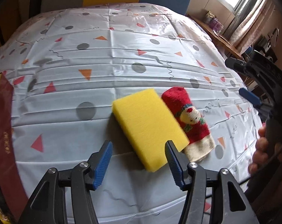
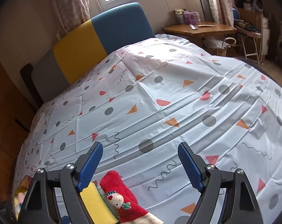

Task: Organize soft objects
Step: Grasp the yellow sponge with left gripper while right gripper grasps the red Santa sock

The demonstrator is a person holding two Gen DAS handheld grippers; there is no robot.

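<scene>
Sponge point(image 1: 150, 127) and sock point(image 1: 189, 119) lay side by side on table point(image 1: 122, 59), grouped.
Left claw point(image 1: 139, 160) released over sponge; right claw point(image 2: 141, 166) released, empty.

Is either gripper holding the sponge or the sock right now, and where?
Neither. The left gripper stands open over the yellow sponge; the right gripper is open above the red sock.
</scene>
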